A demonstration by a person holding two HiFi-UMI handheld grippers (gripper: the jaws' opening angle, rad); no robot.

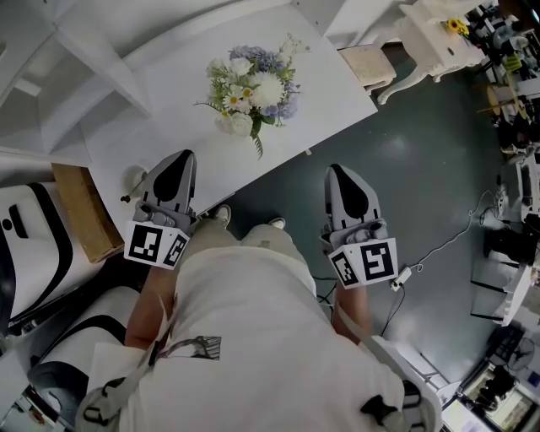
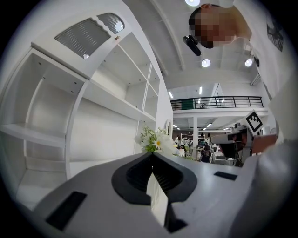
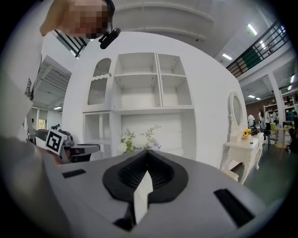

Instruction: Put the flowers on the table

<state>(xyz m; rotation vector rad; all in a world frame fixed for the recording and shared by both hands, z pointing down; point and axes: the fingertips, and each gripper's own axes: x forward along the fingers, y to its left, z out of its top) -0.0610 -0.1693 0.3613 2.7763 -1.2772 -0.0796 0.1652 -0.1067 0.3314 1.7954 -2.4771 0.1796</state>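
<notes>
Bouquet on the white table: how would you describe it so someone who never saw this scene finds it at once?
Find the large white table in front of the white shelving. Near its middle sits the bouquet, white and pale blue blooms with green sprigs. It is the only bunch on that table; the yellow flowers stand apart on a separate dressing table.
</notes>
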